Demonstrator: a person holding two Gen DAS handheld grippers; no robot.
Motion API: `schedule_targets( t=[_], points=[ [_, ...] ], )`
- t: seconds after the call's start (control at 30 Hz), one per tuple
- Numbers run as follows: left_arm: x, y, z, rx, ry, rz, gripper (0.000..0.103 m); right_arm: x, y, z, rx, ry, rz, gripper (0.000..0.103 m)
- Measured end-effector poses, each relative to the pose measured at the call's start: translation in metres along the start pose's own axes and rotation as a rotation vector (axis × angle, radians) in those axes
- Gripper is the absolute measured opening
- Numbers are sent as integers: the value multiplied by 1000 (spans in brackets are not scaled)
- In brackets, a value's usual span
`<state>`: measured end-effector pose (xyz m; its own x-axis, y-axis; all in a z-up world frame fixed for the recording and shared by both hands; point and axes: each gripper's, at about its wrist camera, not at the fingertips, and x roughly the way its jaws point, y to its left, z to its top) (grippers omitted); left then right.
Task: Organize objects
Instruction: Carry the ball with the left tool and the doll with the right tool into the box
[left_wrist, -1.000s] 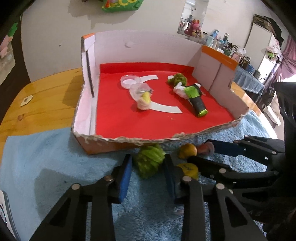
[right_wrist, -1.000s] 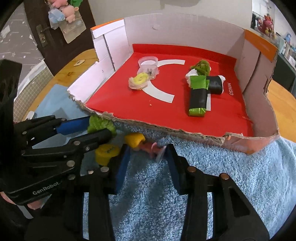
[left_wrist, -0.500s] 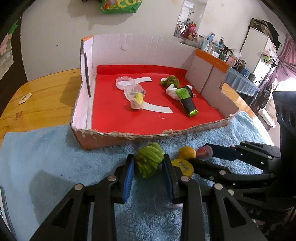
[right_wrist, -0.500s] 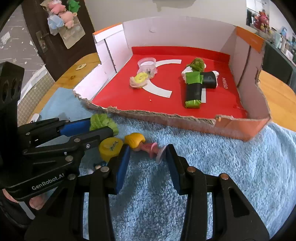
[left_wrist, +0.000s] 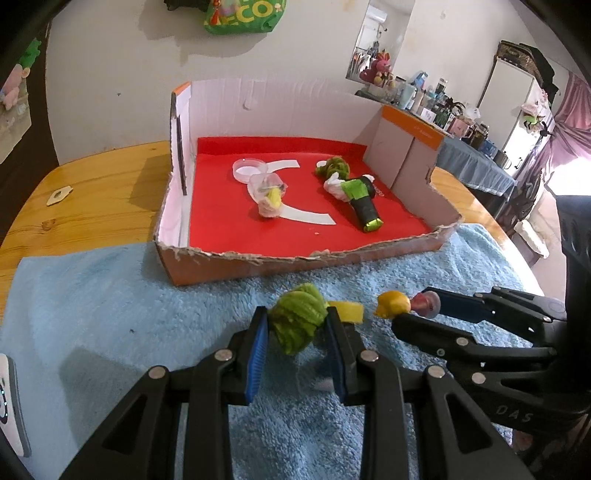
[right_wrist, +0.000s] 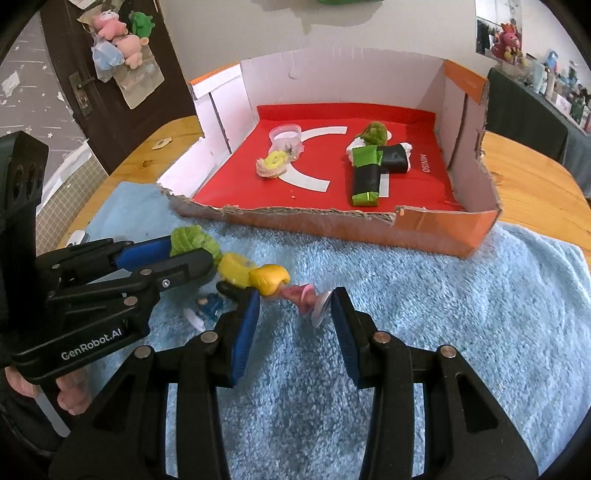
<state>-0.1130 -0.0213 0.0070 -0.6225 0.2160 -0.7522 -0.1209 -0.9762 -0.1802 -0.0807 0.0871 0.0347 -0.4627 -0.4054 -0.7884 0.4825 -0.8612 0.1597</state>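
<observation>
Both grippers are loaded, above the blue towel (left_wrist: 110, 295) in front of the cardboard box (left_wrist: 229, 258). Left gripper (left_wrist: 295, 332) is nearly closed, pads squeezing a crumpled green ball (left_wrist: 299, 321) w/ most of it bulging out past the tips. Right gripper (right_wrist: 291, 314) is narrow too, pinching a small toy end to end: yellow head (right_wrist: 269, 279) at one pad, pink stem (right_wrist: 301, 295) and clear suction-cup base (right_wrist: 321, 308) at the other. Risks, as I read it: the toy is held only by its ends, lying across the gap, so a jolt or a wrist tilt could let it pivot and drop onto the towel; the green ball is soft, so it may squirt out if the squeeze eases. The 2 grippers sit v. close, so a bump btw them could knock either item loose. The box's torn front edge is low but ragged and could snag a low carry. Box contents on the red floor (left_wrist: 221, 229): a clear round lid (left_wrist: 248, 169), a clear cup tipped over w/ something yellow at its mouth (left_wrist: 269, 195), a 2nd green ball (left_wrist: 332, 168), a black roll w/ green tape (left_wrist: 364, 206) beside white wadding. Loose on the towel: a yellow cap (right_wrist: 236, 267) and a small blue figure (right_wrist: 210, 306), not yet sorted.
</observation>
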Motion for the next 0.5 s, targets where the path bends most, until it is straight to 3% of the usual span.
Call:
schedule_targets(
  t=[0.5],
  points=[
    [-23,-7,-1,7,-44,-5,31,-29,12,-3,-19,-54,-2,39]
  ],
)
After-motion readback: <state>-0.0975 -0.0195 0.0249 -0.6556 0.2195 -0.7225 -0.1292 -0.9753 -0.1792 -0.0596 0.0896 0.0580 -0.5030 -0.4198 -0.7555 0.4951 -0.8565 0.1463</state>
